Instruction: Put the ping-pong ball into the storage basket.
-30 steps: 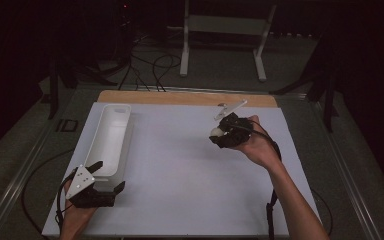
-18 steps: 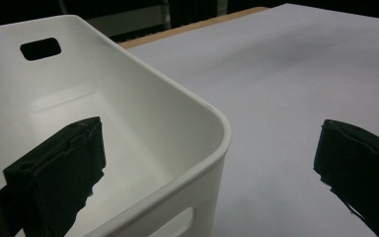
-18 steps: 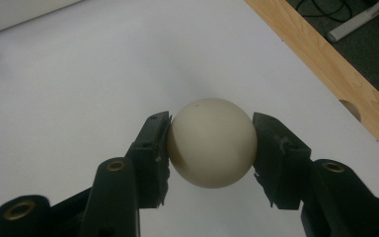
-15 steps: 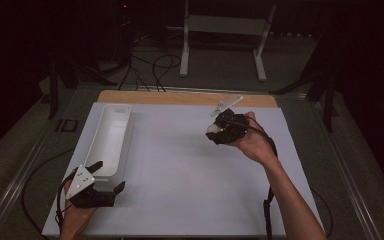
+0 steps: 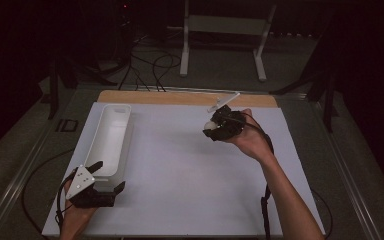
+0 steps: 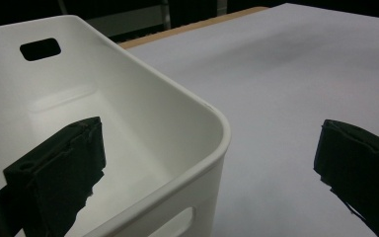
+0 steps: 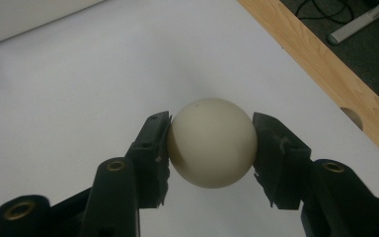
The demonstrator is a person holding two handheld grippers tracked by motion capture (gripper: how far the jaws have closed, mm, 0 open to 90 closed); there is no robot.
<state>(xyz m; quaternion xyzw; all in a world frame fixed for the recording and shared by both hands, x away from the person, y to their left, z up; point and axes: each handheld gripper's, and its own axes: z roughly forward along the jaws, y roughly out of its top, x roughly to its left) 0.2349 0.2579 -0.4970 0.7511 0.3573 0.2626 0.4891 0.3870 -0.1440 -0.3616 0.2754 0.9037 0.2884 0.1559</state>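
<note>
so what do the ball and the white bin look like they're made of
Ball: cream, smooth with a soft sheen, keeping its round shape between the right gripper jaws; probably hard plastic or resin. White bin: glossy moulded plastic by its rounded rim and cut-out handle.

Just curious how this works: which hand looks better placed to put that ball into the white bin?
Probably the right. Its hand-held gripper already clamps the ball above the table. The left hand-held gripper is open, straddling the bin corner, seemingly steadying it.

Left gripper [image 5: 101, 186] jaws gape wide; right gripper [image 7: 211, 143] jaws are clamped.
</note>
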